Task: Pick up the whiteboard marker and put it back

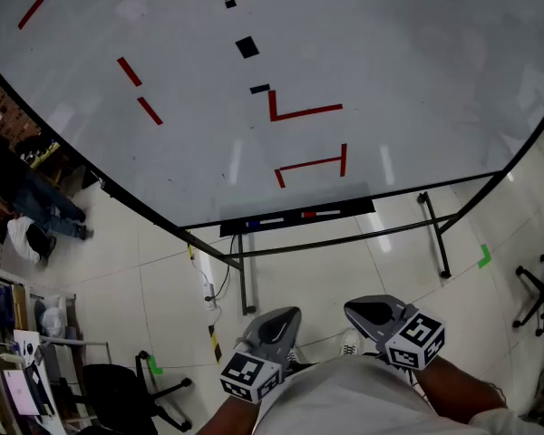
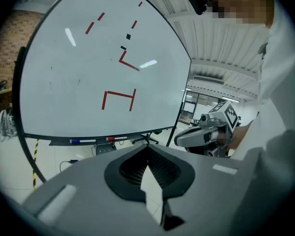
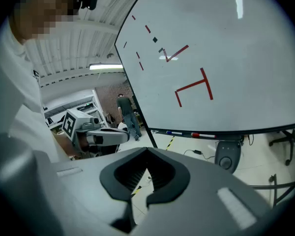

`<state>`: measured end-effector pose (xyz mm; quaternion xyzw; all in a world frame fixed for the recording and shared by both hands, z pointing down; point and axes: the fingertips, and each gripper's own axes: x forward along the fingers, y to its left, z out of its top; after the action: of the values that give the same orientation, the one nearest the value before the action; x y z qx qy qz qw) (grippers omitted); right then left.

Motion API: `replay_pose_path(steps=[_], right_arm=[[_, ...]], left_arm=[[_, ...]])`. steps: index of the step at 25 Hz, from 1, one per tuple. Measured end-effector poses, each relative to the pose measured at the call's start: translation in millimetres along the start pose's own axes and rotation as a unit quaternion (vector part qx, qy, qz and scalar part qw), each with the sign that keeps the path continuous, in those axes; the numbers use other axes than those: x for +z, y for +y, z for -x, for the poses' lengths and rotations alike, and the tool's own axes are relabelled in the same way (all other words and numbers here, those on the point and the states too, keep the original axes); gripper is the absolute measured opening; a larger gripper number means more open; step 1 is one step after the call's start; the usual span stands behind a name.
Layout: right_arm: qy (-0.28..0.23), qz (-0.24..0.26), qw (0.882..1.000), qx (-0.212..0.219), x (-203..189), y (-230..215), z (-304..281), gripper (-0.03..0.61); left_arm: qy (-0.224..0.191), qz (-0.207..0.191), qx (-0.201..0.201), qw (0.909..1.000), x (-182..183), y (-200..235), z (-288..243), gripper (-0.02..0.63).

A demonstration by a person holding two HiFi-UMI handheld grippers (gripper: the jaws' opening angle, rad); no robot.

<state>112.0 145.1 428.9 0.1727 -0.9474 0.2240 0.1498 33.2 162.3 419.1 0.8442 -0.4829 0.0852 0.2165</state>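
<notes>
Close to the person's body, the left gripper (image 1: 286,315) and the right gripper (image 1: 361,309) each have their jaws closed together on nothing. Well beyond them, a blue-capped whiteboard marker (image 1: 261,221) and a red-capped whiteboard marker (image 1: 319,214) lie in line on the tray (image 1: 361,207) under the whiteboard (image 1: 408,53).

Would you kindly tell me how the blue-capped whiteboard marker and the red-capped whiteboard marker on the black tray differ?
The blue-capped white marker has a blue cap, the red-capped white marker a red one. In the head view, the blue-capped marker lies left on the black tray, the red-capped marker to its right. Both lie lengthwise, caps pointing left, with white barrels.
</notes>
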Motion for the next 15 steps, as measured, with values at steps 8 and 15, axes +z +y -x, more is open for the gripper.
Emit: replay_pose_path(steps=[8,15], right_arm=[[0.010,0.000,1.000,0.022,-7.1,-28.4,18.5,0.002],[0.019,-0.008,0.999,0.031,-5.0,-41.4,-2.2,0.002]], left_arm=[[-0.009,-0.008,0.062,0.9980,3.9,13.9,-12.2,0.017],[0.012,0.023,0.067,0.9974,-5.5,32.0,-17.7,0.017]])
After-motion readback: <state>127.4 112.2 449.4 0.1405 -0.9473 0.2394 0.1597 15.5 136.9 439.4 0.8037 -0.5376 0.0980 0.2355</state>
